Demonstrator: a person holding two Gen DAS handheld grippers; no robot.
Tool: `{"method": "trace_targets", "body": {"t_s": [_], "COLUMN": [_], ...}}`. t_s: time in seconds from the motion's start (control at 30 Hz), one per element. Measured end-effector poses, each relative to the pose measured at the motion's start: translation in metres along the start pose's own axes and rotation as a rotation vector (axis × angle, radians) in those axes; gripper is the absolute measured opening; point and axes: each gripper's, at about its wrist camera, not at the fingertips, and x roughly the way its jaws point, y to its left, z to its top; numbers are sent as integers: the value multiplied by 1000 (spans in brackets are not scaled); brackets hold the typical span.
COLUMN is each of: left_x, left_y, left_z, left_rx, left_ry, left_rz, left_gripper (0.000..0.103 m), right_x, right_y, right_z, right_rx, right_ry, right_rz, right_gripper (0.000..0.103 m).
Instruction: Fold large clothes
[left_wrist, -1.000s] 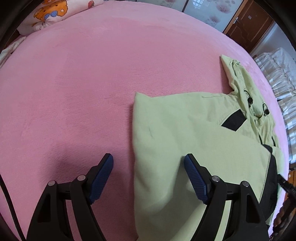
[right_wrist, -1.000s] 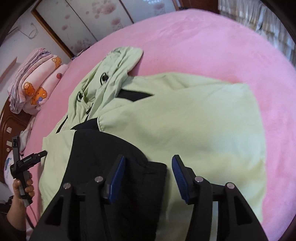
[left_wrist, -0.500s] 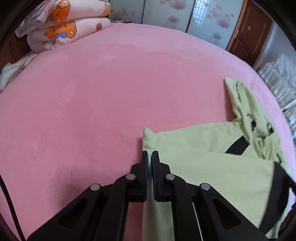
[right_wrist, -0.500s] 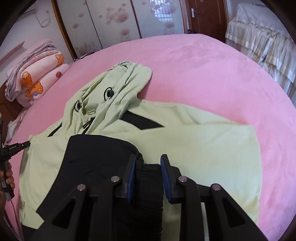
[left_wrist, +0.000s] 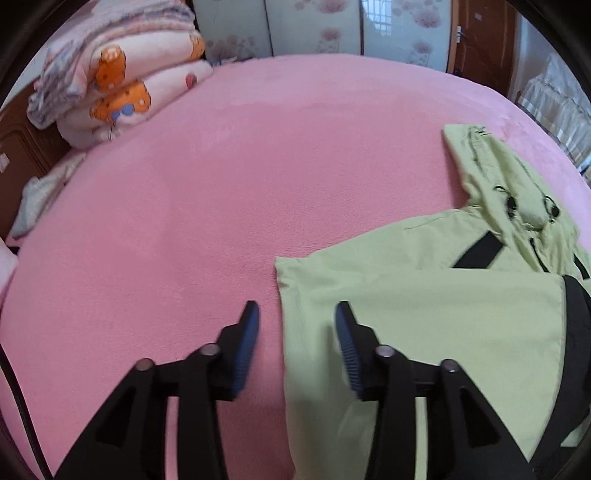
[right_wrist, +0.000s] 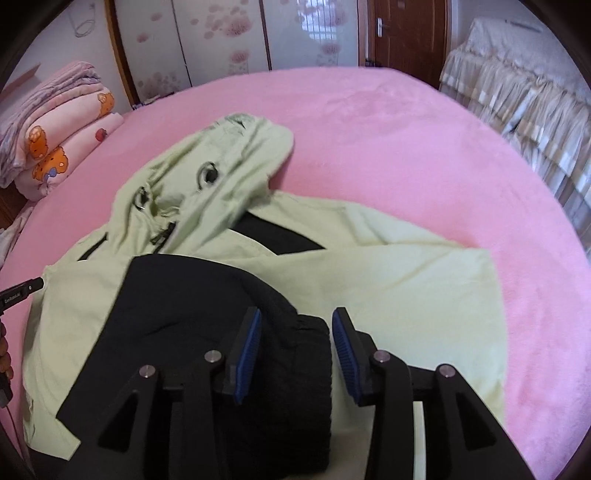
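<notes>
A light green hooded jacket (left_wrist: 424, 314) lies flat on the pink bed cover (left_wrist: 184, 221). My left gripper (left_wrist: 297, 314) hovers over the jacket's left edge. Its jaws are opening, the edge lies below the gap, and the pads touch nothing. In the right wrist view the jacket (right_wrist: 406, 295) has its hood (right_wrist: 229, 166) at the far end, and a black sleeve (right_wrist: 184, 314) is folded across its body. My right gripper (right_wrist: 295, 325) straddles the sleeve's black cuff (right_wrist: 299, 350). Those jaws are also opening, and the pads stand just clear of the cuff.
Folded bear-print blankets (left_wrist: 122, 85) are stacked at the far left of the bed. Flowered wardrobe doors (right_wrist: 221, 37) and a wooden door (right_wrist: 402, 33) stand behind. A second bed with a ruffled cover (right_wrist: 517, 92) is on the right. The left gripper's tip (right_wrist: 22, 291) shows at the far left.
Both grippers closed, the left at the jacket's edge and the right around the black cuff, then opened again. Both have lifted and tilted up, so more of the room shows.
</notes>
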Motion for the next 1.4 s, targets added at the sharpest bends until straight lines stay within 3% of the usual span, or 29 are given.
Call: {"method": "trace_targets", "body": {"t_s": [0.07,0.17,0.27,0.5,0.57,0.67,0.83,1.0,1.13,1.2,1.27,1.4], "left_x": [-21,-45,-59,-61,-57,-52,-45,-35,-18,-10,-7,-6], "left_y": [-12,-32,-53,-77,-78,-81,-66,-36,-4,6,13,8], "left_z": [-10,-34,-65,-119,-127,-133,-132,-127,-123,-121,-122,-123], "left_rx": [20,30,4,-69,-70,-48,-30,-58,-161,-207,-243,-213], "left_ry": [-23,-21,11,57,53,48,29,26,68,88,98,86], "left_rz": [-18,-61,-153,-189,-177,-163,-152,-104,-133,-123,-151,-118], "left_gripper": [65,75,75,75,76,77,79,80,84,94,94,94], "right_x": [-13,-19,-21,-20,-14,-2,2,10,10,14,19,24], "right_y": [13,44,74,123,132,141,128,67,32,24,8,0], "right_z": [-6,-15,-32,-70,-77,-83,-83,-77,-71,-68,-67,-64], "right_rx": [-16,-58,-100,-116,-105,-123,-150,-82,-51,-61,0,39], "right_ry": [-25,-7,19,19,37,60,37,36,30,23,39,53], "right_rz": [-8,16,64,140,183,173,107,-44,-83,-199,-169,-132], "right_gripper": [52,52,52,52,52,52,52,52,46,48,48,50]}}
